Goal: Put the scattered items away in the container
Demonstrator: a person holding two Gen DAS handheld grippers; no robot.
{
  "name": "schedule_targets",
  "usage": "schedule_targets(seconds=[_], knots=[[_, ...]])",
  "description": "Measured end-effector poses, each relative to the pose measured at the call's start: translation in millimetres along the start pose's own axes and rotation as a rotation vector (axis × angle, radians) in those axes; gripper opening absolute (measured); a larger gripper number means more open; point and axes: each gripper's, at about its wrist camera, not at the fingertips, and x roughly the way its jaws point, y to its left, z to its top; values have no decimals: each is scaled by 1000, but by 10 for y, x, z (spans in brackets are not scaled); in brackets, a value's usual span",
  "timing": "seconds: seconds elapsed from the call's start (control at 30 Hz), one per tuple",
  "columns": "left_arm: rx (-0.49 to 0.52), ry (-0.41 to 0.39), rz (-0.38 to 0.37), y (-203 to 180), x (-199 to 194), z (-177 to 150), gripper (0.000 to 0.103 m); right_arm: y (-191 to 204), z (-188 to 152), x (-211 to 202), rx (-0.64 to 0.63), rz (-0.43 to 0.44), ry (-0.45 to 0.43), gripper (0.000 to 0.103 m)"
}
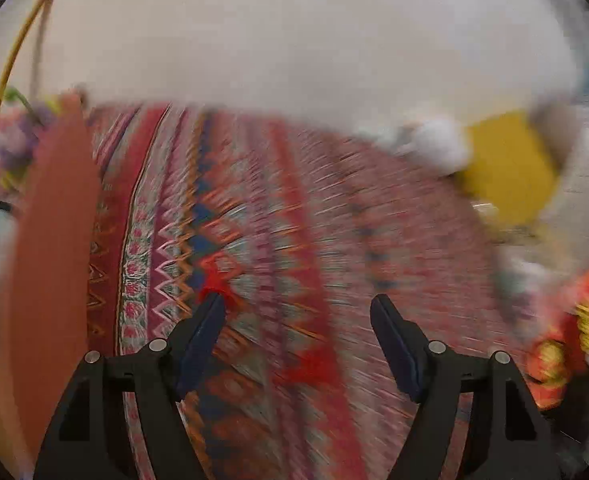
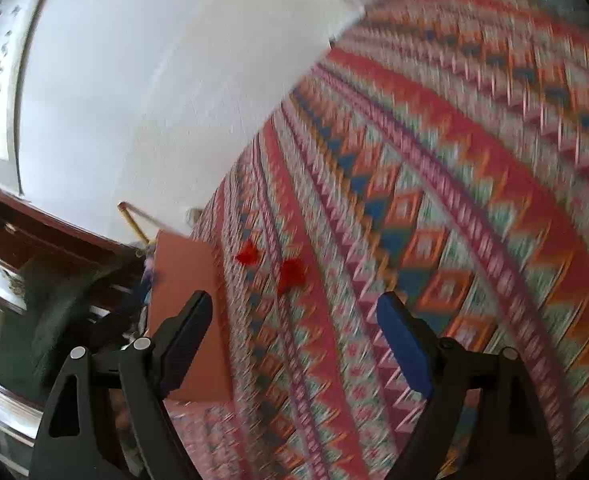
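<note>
My left tongs (image 1: 297, 312) and right tongs (image 2: 294, 308) gape empty over the cloth (image 2: 434, 200). Two red bits (image 2: 290, 272) lie just ahead of the right; the terracotta box (image 2: 186, 300) is left of both.

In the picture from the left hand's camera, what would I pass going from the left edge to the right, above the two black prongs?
Terracotta container wall → patterned cloth → white fluffy thing → yellow item → red and gold item, low at the right edge. All are blurred, so what each one is stays unclear.
</note>
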Motion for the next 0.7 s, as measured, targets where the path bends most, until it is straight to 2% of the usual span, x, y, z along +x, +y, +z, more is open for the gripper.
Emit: schedule_targets(seconds=[0.03,0.07,0.1,0.13,0.17,0.2,0.27,0.37,0.43,0.53,0.6,0.7], knots=[[-9,21,39,44,142,35,74,-18,46,19,18,20,6,86],[-26,57,90,137,379,82,68,-29,71,69,33,40,21,86],[-38,79,99,187,498,69,36,-43,99,107,54,66,41,86],[-52,116,111,243,639,41,22,-74,120,129,76,90,50,86],[-76,152,100,311,754,24,23,-82,144,166,88,105,59,86],[-98,145,72,366,789,29,23,-85,164,209,87,106,70,86],[-86,148,70,348,777,47,22,-85,146,279,82,96,86,86],[-93,98,36,303,510,26,22,-66,75,497,55,77,102,86],[-105,38,-31,268,143,-8,22,-132,-1,647,23,39,99,86],[-95,-125,-121,315,-809,-129,22,12,-76,961,-75,-27,116,85],[-97,-204,-112,537,-1325,-188,22,185,-118,1227,-157,-52,138,80],[-129,-291,-5,1163,-2011,-330,22,471,-248,1600,-334,-129,164,72]])
